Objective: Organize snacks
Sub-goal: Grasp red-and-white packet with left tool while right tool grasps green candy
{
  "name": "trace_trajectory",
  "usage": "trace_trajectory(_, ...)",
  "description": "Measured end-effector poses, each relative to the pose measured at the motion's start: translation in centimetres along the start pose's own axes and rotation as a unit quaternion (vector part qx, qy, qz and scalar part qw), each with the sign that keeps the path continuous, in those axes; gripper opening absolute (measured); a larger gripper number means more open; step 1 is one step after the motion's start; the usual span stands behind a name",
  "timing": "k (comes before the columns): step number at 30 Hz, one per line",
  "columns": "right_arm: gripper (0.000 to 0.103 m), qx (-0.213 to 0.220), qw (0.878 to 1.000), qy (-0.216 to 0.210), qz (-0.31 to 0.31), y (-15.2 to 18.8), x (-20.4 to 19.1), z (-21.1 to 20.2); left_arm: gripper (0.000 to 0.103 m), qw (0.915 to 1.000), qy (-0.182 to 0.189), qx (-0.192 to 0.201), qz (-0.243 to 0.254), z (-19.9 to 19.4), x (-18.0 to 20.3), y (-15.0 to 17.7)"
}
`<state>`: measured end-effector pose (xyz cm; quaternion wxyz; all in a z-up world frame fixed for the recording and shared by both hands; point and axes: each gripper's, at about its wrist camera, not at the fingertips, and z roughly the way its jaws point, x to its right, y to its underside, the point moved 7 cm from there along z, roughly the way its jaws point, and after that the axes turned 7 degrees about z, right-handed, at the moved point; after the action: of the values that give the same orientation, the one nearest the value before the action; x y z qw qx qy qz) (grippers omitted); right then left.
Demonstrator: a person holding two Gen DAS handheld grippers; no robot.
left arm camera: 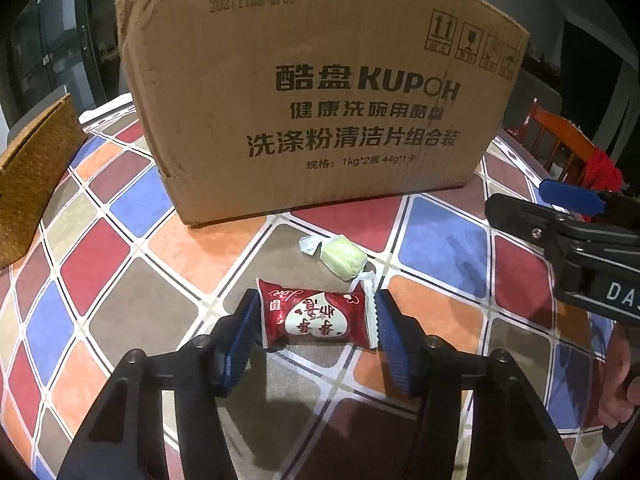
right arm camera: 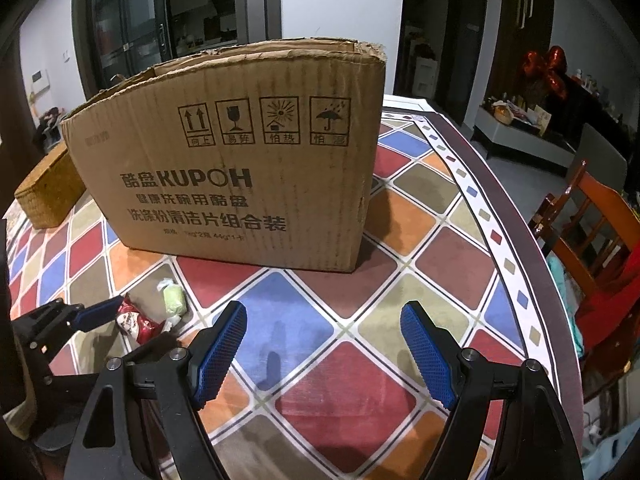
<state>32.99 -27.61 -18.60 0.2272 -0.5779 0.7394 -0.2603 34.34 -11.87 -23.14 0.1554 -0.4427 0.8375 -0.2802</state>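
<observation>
A red snack packet with white print lies on the table between the blue pads of my left gripper. The pads touch or nearly touch its two ends; I cannot tell if they press it. A pale green wrapped candy lies just beyond it. Both also show in the right wrist view: the red packet and the green candy, with the left gripper around the packet. My right gripper is open and empty over the tablecloth, right of the snacks.
A large open cardboard box stands behind the snacks; it also shows in the right wrist view. A woven basket sits at the left. The checkered tablecloth covers the table. An orange wooden chair stands past the right edge.
</observation>
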Motion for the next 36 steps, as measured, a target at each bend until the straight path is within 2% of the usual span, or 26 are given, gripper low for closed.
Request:
trace_trajectory(2,0.08,-0.001,1.0,-0.001,-0.001,0.0,-0.2,0.0,0.05,1.0,-0.001,0.003,-0.001,-0.4,-0.2,-0.1)
trace_trajectory(15,0.08,0.003,1.0,-0.013,-0.022,-0.3,-2.7,-0.3,0.049,0.9996,-0.018,0.005,-0.022,-2.1,-2.7,1.4)
trace_trajectory(31,0.079,-0.014,0.996,-0.052,-0.065,0.9,-9.4,2.0,0.049,0.996,-0.061,0.003,-0.065,-4.0,-8.7,3.5)
trace_trajectory(36,0.069,-0.03,0.995,-0.056,-0.071,1.6,-10.7,3.4,0.049,0.9951,-0.066,0.002,-0.073,-3.9,-9.5,4.0)
